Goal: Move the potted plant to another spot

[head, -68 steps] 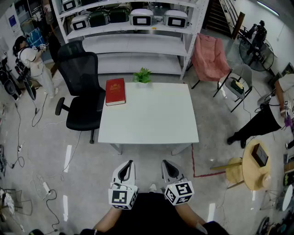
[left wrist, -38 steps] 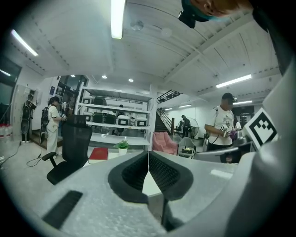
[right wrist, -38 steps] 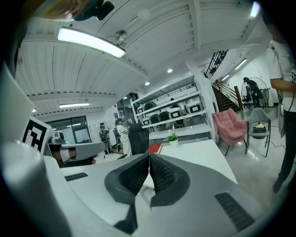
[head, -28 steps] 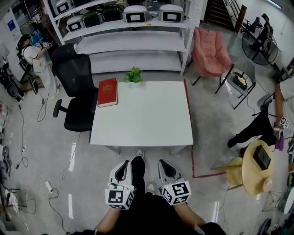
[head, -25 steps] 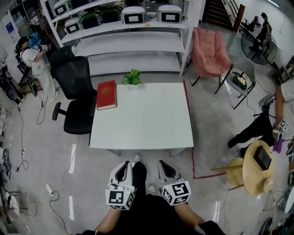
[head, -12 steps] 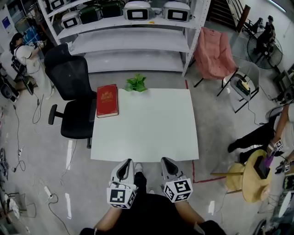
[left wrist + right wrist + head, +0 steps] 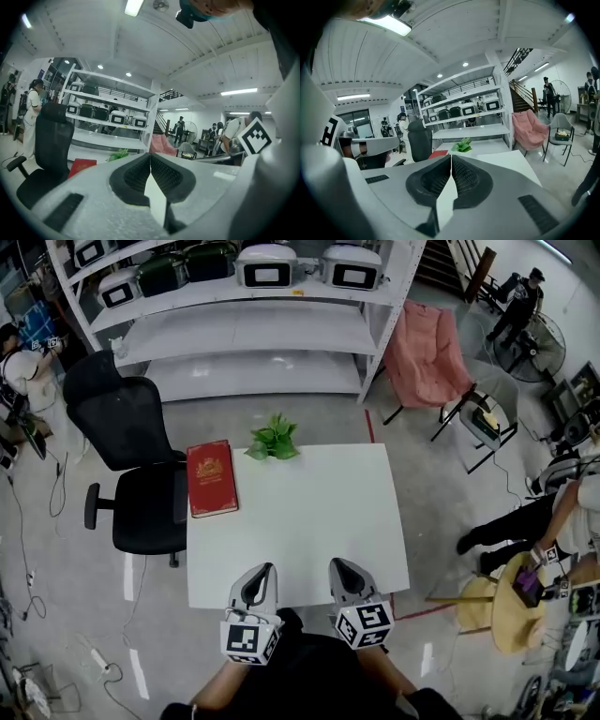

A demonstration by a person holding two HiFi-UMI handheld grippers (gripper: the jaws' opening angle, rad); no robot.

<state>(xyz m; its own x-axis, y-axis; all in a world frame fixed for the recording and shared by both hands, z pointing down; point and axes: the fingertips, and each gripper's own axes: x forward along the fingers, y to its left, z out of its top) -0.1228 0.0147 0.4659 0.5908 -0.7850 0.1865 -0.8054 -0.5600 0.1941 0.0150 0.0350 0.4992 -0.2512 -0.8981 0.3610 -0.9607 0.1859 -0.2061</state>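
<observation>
Scanning left to right: black office chair [image 7: 131, 486] sits just beside the counter's [image 7: 319, 521] left edge; red book [image 7: 212, 490] lies flat at the counter's far-left corner; left tool [image 7: 257, 574] hangs over the near edge, jaws pressed together, nothing between them; potted plant [image 7: 274, 440] stands upright at the far edge, just right of the book and not touching it, well apart from both tools; right tool [image 7: 341, 570] is level with the left one over the near edge, jaws also closed tip to tip and empty; both tools point toward the plant across bare counter; white shelf rack [image 7: 234, 329] stands behind the counter; pink chair [image 7: 427, 354] stands off the far-right corner, on the floor.
</observation>
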